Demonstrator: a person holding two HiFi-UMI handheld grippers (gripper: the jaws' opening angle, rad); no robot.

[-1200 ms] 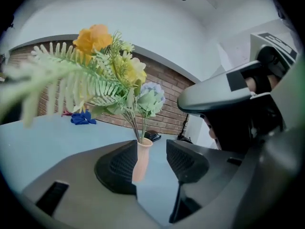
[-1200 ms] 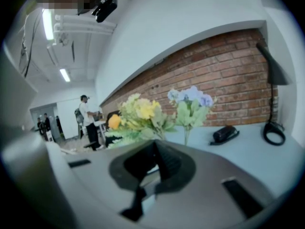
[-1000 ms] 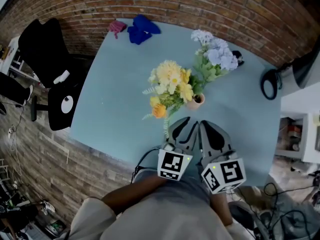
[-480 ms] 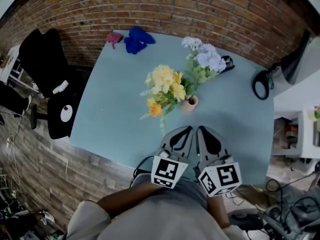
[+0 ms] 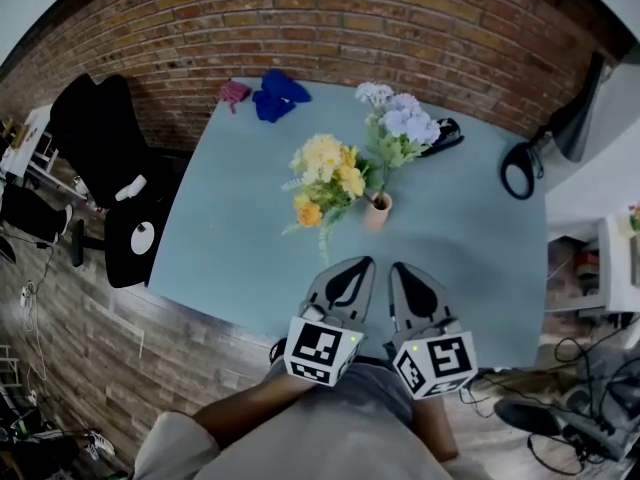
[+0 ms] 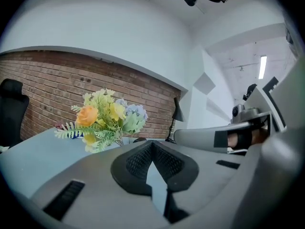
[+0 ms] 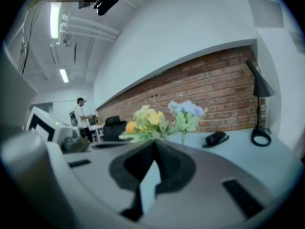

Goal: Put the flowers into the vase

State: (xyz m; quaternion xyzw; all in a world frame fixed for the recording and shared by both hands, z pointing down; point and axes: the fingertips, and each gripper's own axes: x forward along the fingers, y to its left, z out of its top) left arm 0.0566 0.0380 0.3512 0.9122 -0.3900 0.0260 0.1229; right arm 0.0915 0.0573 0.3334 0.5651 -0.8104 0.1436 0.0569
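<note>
Left gripper (image 5: pixel 357 264) and right gripper (image 5: pixel 398 267) hang side by side over the near edge of a pale blue table (image 5: pixel 220 218), both pointing toward the vase (image 5: pixel 377 211) and stopping short of it. Each gripper's jaws are closed, the dark pads meeting at the tips with nothing between them, and neither tool touches anything on the table. The small tan vase stands near the middle of the table, with the flowers already in it. A bunch of yellow and orange flowers (image 5: pixel 325 168) leans out to the vase's left in the head view, with one green sprig drooping from it toward the grippers. A bunch of pale blue and white flowers (image 5: pixel 400 126) rises on the far side of the vase, toward the brick wall (image 5: pixel 400 28). Both gripper views show the two bunches standing upright side by side above the tabletop. A black object (image 5: pixel 441 136) lies just beyond the blue bunch, well behind the vase. A blue cloth (image 5: pixel 280 96) and a pink cloth (image 5: pixel 234 92) sit at the table's far left corner, well apart from the vase. A black desk lamp (image 5: pixel 520 173) stands off to the vase's right, and a black office chair (image 5: pixel 100 138) stands beyond the table's left edge.
</note>
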